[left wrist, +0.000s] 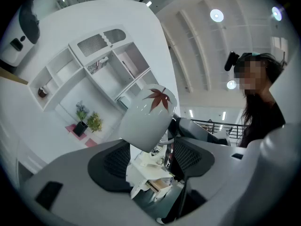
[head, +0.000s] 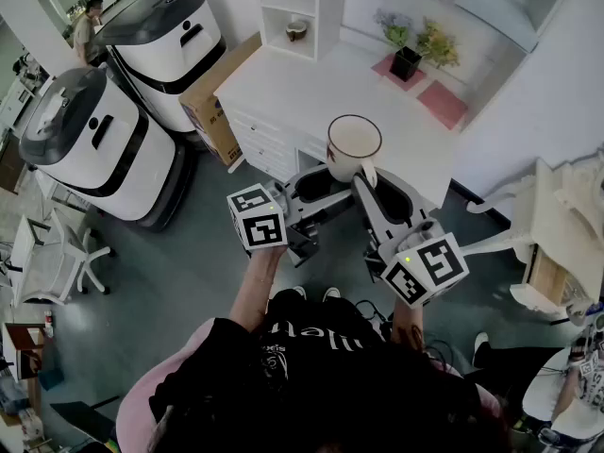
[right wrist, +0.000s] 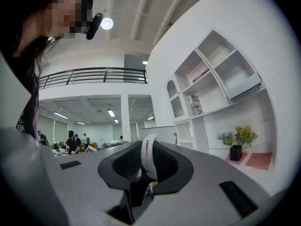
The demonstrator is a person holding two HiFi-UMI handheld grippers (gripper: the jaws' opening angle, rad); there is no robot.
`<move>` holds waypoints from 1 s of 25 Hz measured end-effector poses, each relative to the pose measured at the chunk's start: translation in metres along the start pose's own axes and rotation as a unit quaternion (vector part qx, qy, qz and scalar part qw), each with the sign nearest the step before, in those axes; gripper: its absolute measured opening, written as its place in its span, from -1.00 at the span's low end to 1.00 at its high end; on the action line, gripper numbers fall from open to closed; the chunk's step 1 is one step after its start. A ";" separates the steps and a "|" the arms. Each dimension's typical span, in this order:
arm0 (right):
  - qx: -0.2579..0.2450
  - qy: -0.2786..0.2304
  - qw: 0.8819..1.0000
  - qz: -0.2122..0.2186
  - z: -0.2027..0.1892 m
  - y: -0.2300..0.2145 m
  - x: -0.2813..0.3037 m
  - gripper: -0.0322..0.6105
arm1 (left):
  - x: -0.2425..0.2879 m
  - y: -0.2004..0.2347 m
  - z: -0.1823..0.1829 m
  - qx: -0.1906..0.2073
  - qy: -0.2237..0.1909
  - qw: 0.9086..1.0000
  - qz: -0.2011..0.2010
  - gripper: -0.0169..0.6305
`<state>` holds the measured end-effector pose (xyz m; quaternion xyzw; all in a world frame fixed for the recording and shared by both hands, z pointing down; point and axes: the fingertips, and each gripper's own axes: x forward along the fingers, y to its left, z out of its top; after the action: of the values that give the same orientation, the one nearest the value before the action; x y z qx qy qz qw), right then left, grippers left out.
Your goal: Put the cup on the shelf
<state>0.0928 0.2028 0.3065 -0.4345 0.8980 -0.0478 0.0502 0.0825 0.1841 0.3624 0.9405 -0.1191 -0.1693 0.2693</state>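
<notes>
Right tool (right wrist: 148, 163) is clamped on the cup's handle (right wrist: 149, 154), a thin white loop pinched between the pads. Left tool (left wrist: 150, 157) has its jaws apart with nothing pinched; the cup (left wrist: 146, 120) sits just past its tips, and I can't tell whether they touch.

In the head view the cup (head: 354, 144) is in the air, mouth up and empty, over the near edge of the bench (head: 302, 78). It is carried only by the right tool (head: 370, 185), with the left tool (head: 316, 189) just beside it at 8 o'clock.

- **Handling:** it looks like glazed ceramic, so stiff, smooth, likely slippery and breakable if knocked. It is probably moderately light when empty. The handle pinch is narrow and the cup could swing on it. A wall or rim hold from the left tool would likely steady it.
- **Print:** a red maple leaf (left wrist: 157, 98) on the side. No brand or text is visible.

The shelf (head: 288, 8) stands at 11 o'clock from the cup, at the back of the bench, with a small brown item in one cubby. Potted plants (head: 408, 50) and pink mats (head: 444, 102) are at 1 o'clock. A cardboard box (head: 215, 102) and two white machines (head: 94, 144) are at 9 o'clock.

- **Writing:** the box label is too small to read. The white lettering on the person's shirt (head: 302, 333) is upside down and not legible. The marker cubes carry patterns only.
</notes>
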 end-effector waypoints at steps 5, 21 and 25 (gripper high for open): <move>0.000 -0.001 1.000 0.000 0.000 0.003 0.002 -0.62 | -0.003 0.000 0.001 0.001 0.001 1.000 0.001 -0.04; 0.002 -0.002 1.000 -0.001 -0.014 0.051 0.032 -0.62 | -0.060 0.005 0.016 0.006 0.001 1.000 -0.002 -0.04; 0.006 0.004 1.000 -0.007 -0.020 0.056 0.037 -0.62 | -0.068 0.010 0.014 -0.003 0.007 1.000 -0.005 -0.04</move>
<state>0.0242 0.2091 0.3175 -0.4405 0.8947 -0.0550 0.0485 0.0140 0.1908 0.3736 0.9413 -0.1123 -0.1648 0.2725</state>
